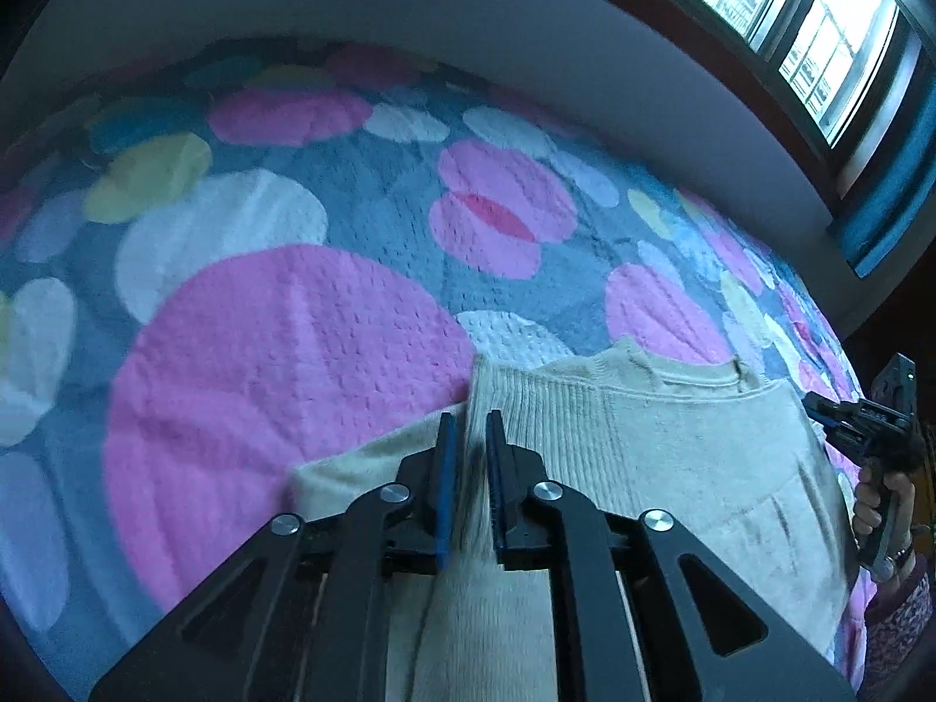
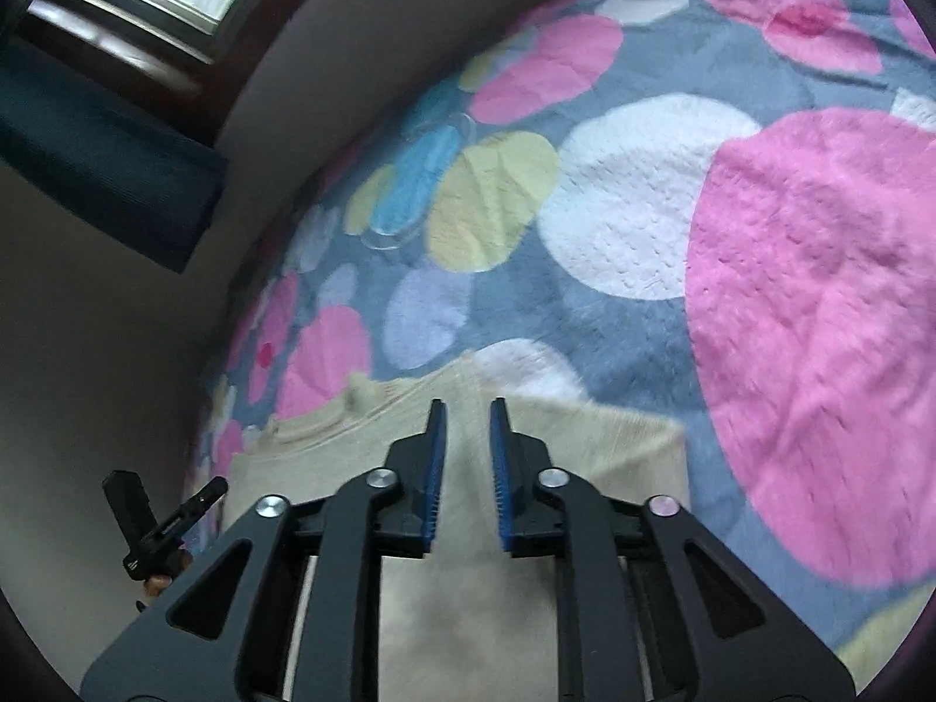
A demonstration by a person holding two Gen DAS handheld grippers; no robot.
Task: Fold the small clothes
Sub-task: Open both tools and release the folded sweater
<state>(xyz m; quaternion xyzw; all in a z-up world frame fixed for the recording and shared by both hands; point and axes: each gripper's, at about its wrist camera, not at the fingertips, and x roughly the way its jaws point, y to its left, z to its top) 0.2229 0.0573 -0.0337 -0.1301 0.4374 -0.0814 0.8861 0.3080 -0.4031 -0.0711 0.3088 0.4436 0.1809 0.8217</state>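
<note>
Broadly, we are looking down at a bed whose blanket (image 1: 281,362) fills most of both views: a fleecy grey-blue spread printed with big pink, white, yellow and blue ovals. On its near edge lies one small cream knitted garment (image 1: 673,456), ribbed at the side and spread fairly flat, with its neckline towards the far side.

We hold one claw in each hand, two in all. Our left claw (image 1: 471,433) sits low over the garment's left edge, its blue pads parted by a narrow gap; a fold of cream knit runs up between them, but the pads do not appear to press on it. Our right claw (image 2: 468,427) hovers over the garment's other side, likewise slightly parted, with fabric below and nothing pinched. In the left view we can also see our right hand (image 1: 877,503) wrapped round its claw's handle beside the garment.

We judge the fold has just been laid and the cloth is being let go. To do this well, we should open both claws a little wider before lifting, so no loop of knit snags on the ribbed pads, then draw away straight up and together so the layer stays square.

Counted: one bed, one blanket, one garment, two claws, one window (image 1: 807,17) with a dark curtain (image 2: 105,175) beside it.
</note>
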